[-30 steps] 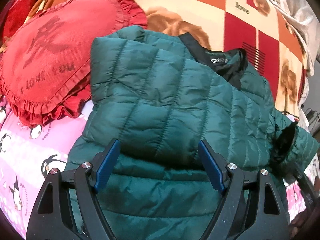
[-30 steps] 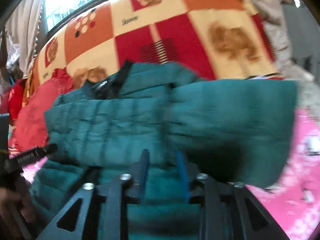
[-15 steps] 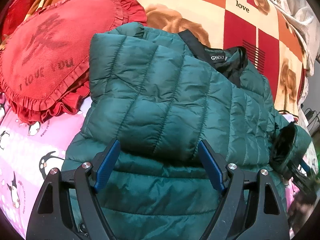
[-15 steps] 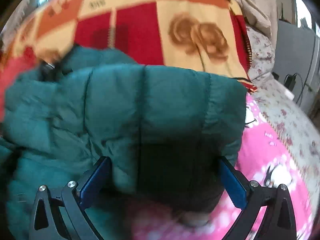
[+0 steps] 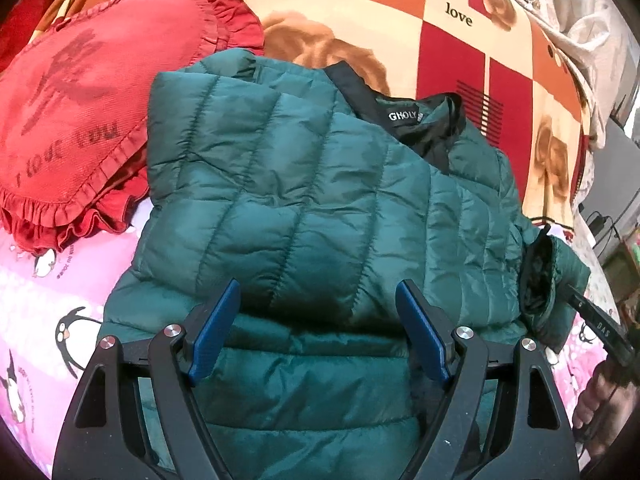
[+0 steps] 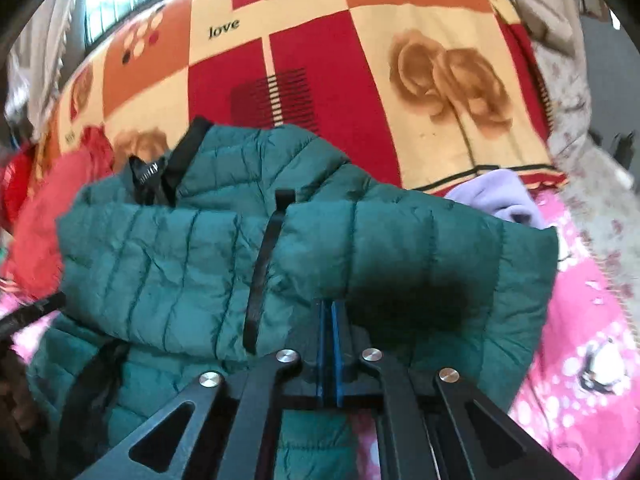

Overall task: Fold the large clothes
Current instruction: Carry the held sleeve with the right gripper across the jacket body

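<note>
Blue pads of the left gripper (image 5: pixel 318 330) stand wide apart low in the frame, over the green puffer jacket (image 5: pixel 320 208) and gripping nothing. Right gripper (image 6: pixel 330 344) is clenched, pads together at the jacket's sleeve edge; whether fabric is pinched there is hard to make out. The jacket lies mid-frame on the pink sheet (image 5: pixel 44 292).

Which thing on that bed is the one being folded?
Start at the big orange-and-red checked blanket printed "love". Just in front of it, beside the red frilled heart cushion, lies the green quilted puffer jacket. Only it is glossy green, with a black collar.
</note>
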Action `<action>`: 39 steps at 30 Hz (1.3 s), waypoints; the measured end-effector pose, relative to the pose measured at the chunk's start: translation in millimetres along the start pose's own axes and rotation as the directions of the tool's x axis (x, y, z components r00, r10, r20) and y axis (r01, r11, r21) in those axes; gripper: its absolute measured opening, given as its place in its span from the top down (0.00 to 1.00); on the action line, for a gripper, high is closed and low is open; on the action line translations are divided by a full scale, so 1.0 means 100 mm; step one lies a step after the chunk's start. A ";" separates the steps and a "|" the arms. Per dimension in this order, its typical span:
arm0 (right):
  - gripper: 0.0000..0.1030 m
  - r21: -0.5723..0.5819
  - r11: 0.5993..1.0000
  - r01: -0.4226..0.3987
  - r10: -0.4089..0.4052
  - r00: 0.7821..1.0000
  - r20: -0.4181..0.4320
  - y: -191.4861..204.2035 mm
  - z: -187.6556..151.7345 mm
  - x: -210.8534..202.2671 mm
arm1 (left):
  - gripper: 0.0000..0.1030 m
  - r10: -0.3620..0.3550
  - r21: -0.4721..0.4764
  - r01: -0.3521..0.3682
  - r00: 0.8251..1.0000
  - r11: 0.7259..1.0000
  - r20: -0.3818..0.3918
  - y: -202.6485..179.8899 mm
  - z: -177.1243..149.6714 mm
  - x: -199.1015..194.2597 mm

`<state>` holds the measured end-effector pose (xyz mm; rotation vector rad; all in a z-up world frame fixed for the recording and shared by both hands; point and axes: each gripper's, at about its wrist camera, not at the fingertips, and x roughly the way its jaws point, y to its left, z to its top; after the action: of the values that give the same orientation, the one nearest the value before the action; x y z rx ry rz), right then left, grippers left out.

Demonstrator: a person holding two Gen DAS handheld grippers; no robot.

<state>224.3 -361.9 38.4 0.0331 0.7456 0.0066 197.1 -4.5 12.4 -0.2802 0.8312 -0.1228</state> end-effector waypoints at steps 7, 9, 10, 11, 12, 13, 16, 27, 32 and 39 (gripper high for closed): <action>0.22 0.052 0.998 0.023 -0.029 0.993 0.117 0.16 -0.17 -0.11 | 0.22 -0.002 -0.017 0.002 1.000 1.000 -0.004 0.03 0.00 0.00; 0.18 0.053 0.993 0.101 -0.107 0.984 0.139 0.22 -0.12 -0.05 | 0.22 0.000 -0.024 0.000 1.000 1.000 -0.010 0.05 0.00 0.01; 0.18 0.048 0.991 0.125 -0.130 0.984 0.120 0.26 -0.10 0.00 | 0.22 -0.001 -0.026 0.001 1.000 1.000 -0.013 0.05 0.01 0.02; 0.18 0.041 0.989 0.145 -0.147 0.987 0.058 0.29 -0.07 0.16 | 0.22 -0.002 -0.027 0.001 1.000 1.000 -0.014 0.06 0.01 0.02; 0.18 0.044 0.986 0.160 -0.161 0.987 0.010 0.30 -0.05 0.28 | 0.22 0.001 -0.028 -0.002 1.000 1.000 -0.015 0.06 0.01 0.03; 0.19 0.048 0.982 0.185 -0.184 0.983 -0.024 0.29 -0.04 0.37 | 0.22 0.004 -0.028 -0.005 1.000 1.000 -0.015 0.06 0.01 0.03; 0.40 0.057 0.964 0.259 -0.250 0.959 -0.132 0.25 -0.08 0.65 | 0.22 0.008 -0.027 -0.009 1.000 1.000 -0.019 0.05 0.01 0.04; 0.88 0.137 0.984 -0.110 0.110 0.994 0.011 0.54 -0.04 0.36 | 0.22 0.013 -0.044 -0.014 1.000 0.999 -0.010 0.10 0.03 0.03; 0.88 0.151 0.915 -0.375 0.376 0.926 0.020 1.13 -0.03 0.50 | 0.22 -0.008 -0.063 0.008 1.000 0.998 0.002 0.13 0.04 0.00; 0.71 0.118 0.946 -0.303 0.306 0.952 -0.006 1.52 -0.04 0.67 | 0.22 -0.005 -0.087 0.006 1.000 0.996 0.008 0.19 0.07 0.00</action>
<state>271.7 -208.6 -5.1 0.2595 0.7584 0.2602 202.5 15.0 11.5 -0.3649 0.8291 -0.0908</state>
